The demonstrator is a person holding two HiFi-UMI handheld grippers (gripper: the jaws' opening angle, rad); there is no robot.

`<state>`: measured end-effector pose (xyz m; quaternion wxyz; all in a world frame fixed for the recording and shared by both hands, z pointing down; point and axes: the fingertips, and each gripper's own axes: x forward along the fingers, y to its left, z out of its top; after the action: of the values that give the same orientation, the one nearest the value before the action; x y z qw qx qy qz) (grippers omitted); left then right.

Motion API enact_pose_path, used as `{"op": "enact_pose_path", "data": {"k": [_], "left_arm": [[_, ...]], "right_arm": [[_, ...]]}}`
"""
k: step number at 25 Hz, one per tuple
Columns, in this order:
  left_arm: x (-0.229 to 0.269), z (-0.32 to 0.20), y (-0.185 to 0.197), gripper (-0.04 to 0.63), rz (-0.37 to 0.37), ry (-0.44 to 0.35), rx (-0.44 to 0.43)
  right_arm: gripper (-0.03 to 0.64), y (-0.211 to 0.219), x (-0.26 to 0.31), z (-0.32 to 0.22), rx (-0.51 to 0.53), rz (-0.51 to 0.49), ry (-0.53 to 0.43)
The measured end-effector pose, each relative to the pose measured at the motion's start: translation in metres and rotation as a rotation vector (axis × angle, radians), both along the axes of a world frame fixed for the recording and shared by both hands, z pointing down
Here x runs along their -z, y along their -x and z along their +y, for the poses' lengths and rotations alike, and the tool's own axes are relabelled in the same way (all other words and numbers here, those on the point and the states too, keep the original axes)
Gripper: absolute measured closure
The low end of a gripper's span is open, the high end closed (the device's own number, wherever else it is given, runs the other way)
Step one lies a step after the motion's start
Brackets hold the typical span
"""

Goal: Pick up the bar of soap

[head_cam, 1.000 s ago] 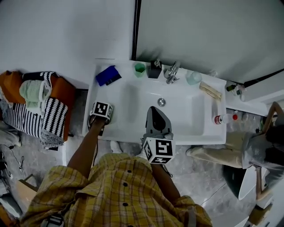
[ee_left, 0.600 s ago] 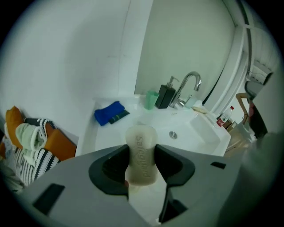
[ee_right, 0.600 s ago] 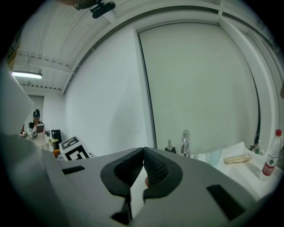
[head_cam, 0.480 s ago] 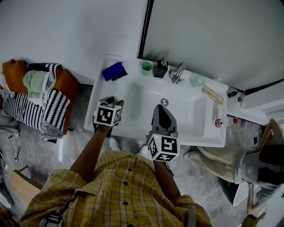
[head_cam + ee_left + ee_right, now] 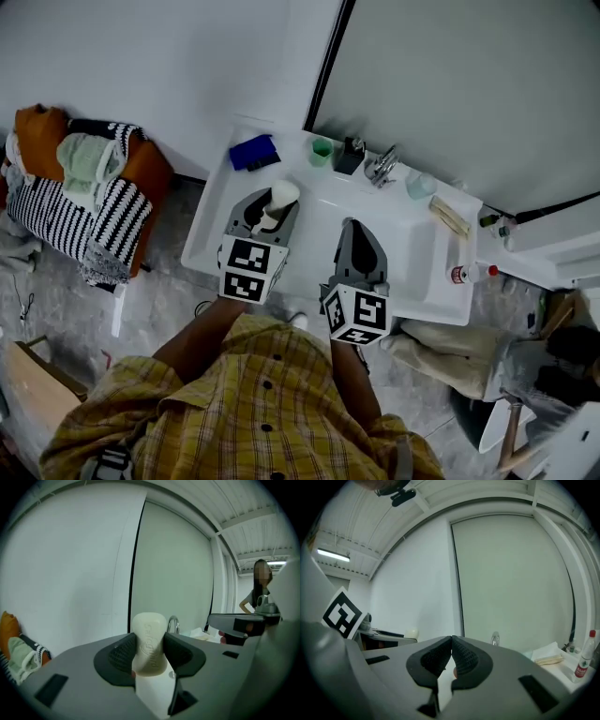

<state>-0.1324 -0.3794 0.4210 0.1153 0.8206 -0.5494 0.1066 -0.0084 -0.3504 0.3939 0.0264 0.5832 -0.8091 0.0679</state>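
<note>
A cream-white bar of soap [image 5: 149, 643] stands on end between the black pads of my left gripper [image 5: 150, 654], which is shut on it. In the head view the soap [image 5: 278, 200] pokes out of the left gripper [image 5: 267, 211], held up above the left part of the white sink [image 5: 412, 246]. My right gripper [image 5: 360, 246] hangs over the middle of the basin. Its pads [image 5: 465, 657] meet at the tip with nothing between them, so the right gripper [image 5: 451, 654] is shut and empty.
Along the sink's back edge stand a blue object [image 5: 253, 152], a green cup [image 5: 322, 150], a dark dispenser [image 5: 351, 155], the tap [image 5: 383, 165] and a pale cup [image 5: 420, 184]. A red-capped bottle [image 5: 469, 274] lies at right. Striped cloths [image 5: 70, 202] are piled at left. A person [image 5: 259, 588] stands far right.
My left gripper has risen from the sink's left rim with the soap clamped in it and tilted upward. The right gripper has stayed over the basin. The head view has shifted.
</note>
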Motion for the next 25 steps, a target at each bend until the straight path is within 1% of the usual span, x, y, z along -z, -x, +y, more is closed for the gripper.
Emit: {"op": "enact_pose_path", "data": {"k": [2, 4, 5, 9, 12, 14, 16, 17, 18, 22, 25], "left_arm": [[0.02, 0.007, -0.004, 0.407, 0.004, -0.095, 0.007], [0.036, 0.015, -0.008, 0.407, 0.006, -0.174, 0.006], [0.041, 0.019, -0.011, 0.408, 0.008, -0.2, 0.0], [0.056, 0.032, -0.022, 0.407, 0.003, -0.258, -0.029], [0.07, 0.039, -0.024, 0.407, -0.009, -0.315, -0.02], [0.079, 0.042, -0.024, 0.407, -0.022, -0.371, 0.001], [0.088, 0.043, -0.025, 0.407, -0.039, -0.452, 0.013], [0.091, 0.044, -0.026, 0.407, -0.04, -0.48, 0.013], [0.092, 0.044, -0.026, 0.407, -0.037, -0.492, 0.013], [0.095, 0.048, -0.026, 0.407, -0.039, -0.495, 0.008], [0.094, 0.051, -0.027, 0.407, -0.041, -0.499, 0.005]], "right_arm": [[0.597, 0.001, 0.005, 0.0, 0.004, 0.001, -0.015], [0.597, 0.002, 0.009, 0.001, 0.008, 0.004, -0.031], [0.597, 0.003, 0.011, 0.001, 0.01, 0.006, -0.038], [0.597, 0.005, 0.018, 0.007, 0.018, 0.005, -0.062], [0.597, 0.005, 0.025, 0.013, 0.015, 0.016, -0.089], [0.597, 0.005, 0.029, 0.015, 0.014, 0.025, -0.106], [0.597, 0.006, 0.032, 0.017, 0.018, 0.029, -0.123], [0.597, 0.006, 0.034, 0.018, 0.021, 0.028, -0.132], [0.597, 0.007, 0.036, 0.019, 0.025, 0.026, -0.143], [0.597, 0.01, 0.046, 0.025, 0.035, 0.031, -0.188], [0.597, 0.012, 0.048, 0.028, 0.041, 0.033, -0.2]]}}
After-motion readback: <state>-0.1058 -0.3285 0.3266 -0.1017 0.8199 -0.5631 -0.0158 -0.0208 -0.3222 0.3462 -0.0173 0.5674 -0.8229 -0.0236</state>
